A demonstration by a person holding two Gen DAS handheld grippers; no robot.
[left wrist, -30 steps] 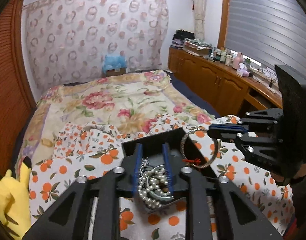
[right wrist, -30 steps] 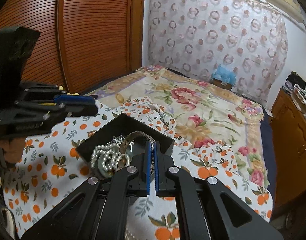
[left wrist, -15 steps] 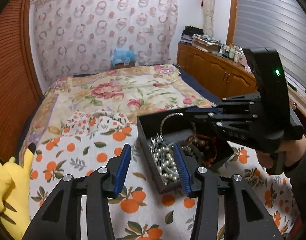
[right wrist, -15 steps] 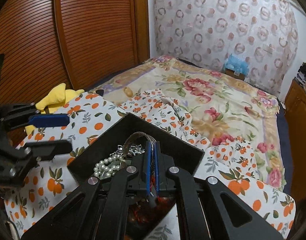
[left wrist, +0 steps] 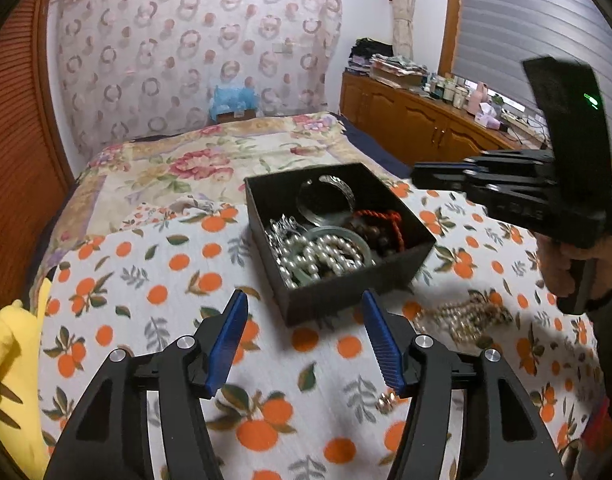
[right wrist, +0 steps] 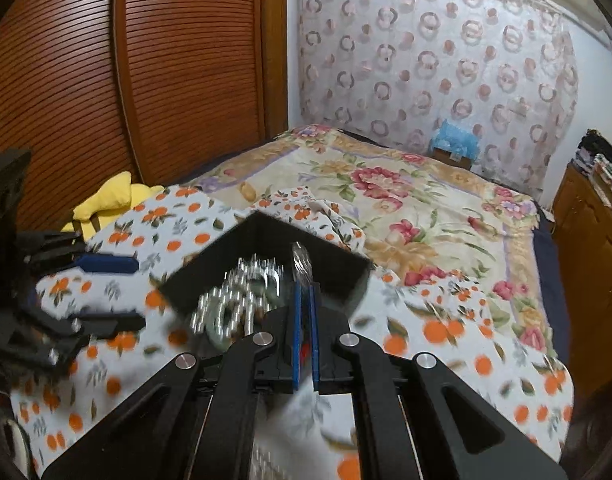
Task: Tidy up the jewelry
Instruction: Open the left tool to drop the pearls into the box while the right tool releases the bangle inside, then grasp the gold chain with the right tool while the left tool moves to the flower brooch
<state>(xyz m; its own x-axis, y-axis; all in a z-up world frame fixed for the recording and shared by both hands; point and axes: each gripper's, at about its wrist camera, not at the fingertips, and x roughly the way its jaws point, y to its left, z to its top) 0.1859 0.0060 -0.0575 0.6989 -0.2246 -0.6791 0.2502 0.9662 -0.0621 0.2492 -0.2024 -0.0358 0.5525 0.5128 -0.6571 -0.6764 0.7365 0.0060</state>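
Note:
A black box on the orange-print cloth holds a pearl necklace, a silver bangle, a green bangle and red and brown beads. My left gripper is open and empty, just short of the box's near corner. My right gripper is shut with nothing visible between its tips, held above the box's right side. In the right wrist view the gripper is shut over the blurred box, with the bangle just beyond its tips. A pearl and gold piece and a small gold item lie on the cloth.
A yellow plush toy lies at the cloth's left edge. A floral bedspread stretches behind the box. A wooden dresser with clutter stands at the right, and a wooden slatted wardrobe at the left.
My left gripper opened, let go of the pearls and drew back from the box. My right gripper lifted out of the box; the silver bangle now lies inside it.

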